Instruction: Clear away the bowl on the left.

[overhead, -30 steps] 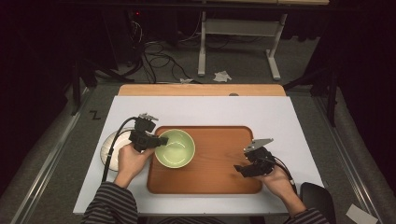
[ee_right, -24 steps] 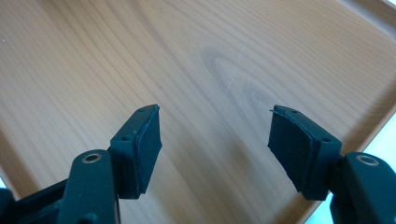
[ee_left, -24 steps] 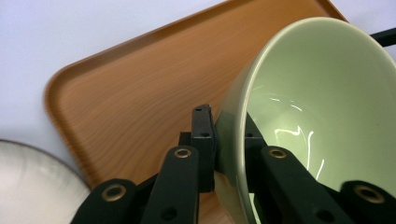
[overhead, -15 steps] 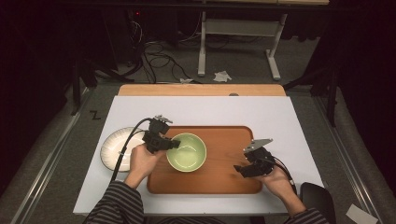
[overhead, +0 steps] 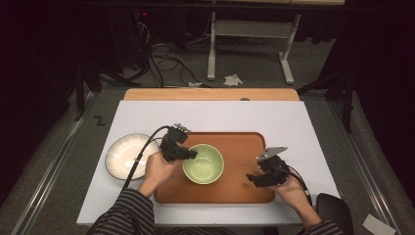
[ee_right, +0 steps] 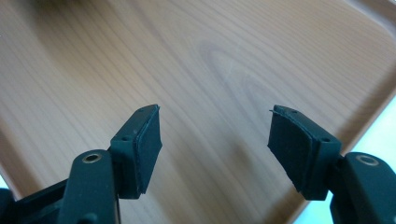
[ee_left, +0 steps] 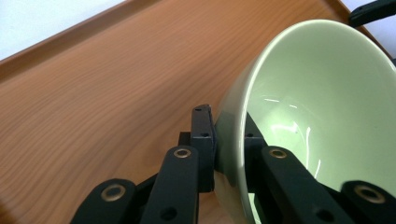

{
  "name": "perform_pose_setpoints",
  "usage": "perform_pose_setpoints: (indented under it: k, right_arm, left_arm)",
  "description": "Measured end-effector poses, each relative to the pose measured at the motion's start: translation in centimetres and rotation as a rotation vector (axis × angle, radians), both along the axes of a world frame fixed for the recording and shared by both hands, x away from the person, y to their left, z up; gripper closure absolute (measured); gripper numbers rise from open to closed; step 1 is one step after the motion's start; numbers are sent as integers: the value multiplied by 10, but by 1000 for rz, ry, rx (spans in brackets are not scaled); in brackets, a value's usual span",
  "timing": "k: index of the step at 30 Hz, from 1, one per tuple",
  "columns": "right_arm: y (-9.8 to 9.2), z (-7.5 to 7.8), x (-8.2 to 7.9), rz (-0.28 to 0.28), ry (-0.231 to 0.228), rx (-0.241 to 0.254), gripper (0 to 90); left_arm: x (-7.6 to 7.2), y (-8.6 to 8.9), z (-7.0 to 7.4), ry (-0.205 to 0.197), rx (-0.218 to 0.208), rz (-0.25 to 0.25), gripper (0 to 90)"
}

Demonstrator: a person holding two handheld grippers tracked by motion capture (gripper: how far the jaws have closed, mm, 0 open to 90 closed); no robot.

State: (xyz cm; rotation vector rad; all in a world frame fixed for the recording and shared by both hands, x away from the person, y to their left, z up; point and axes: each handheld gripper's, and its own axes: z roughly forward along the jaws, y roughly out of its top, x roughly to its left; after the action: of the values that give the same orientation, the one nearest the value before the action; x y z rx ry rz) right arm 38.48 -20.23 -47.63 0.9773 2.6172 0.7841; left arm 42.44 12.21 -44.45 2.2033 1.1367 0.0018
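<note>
A pale green bowl (overhead: 204, 164) rests over the middle of the wooden tray (overhead: 244, 147). My left gripper (overhead: 188, 154) is shut on the bowl's left rim; in the left gripper view one jaw sits outside the bowl (ee_left: 327, 102) wall and the other inside, the pair meeting at my left gripper (ee_left: 229, 140). My right gripper (overhead: 255, 178) hovers low over the tray's right part, open, with nothing between its fingers. In the right gripper view my right gripper (ee_right: 215, 133) has only tray (ee_right: 140, 56) wood below it.
A white ribbed plate (overhead: 125, 155) lies on the white table top (overhead: 293, 122) left of the tray. A wooden board (overhead: 210, 94) edges the table's far side. Cables and a desk frame stand on the floor beyond.
My left gripper has carried the bowl rightward from the tray's left edge toward its middle. The right gripper has stayed put.
</note>
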Motion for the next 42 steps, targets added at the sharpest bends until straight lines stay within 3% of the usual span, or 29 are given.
perform_pose_setpoints:
  k: [25,37,42]
  right_arm:
    - [-19,0,-17,-79,-6,2,362]
    - [-17,1,-13,-61,-5,8,361]
    - [-15,0,-11,-48,-2,7,360]
  left_arm:
    - [22,-16,-24,48,-2,-23,822]
    - [19,-18,-28,23,-14,-3,820]
    - [18,-14,-32,45,-4,8,816]
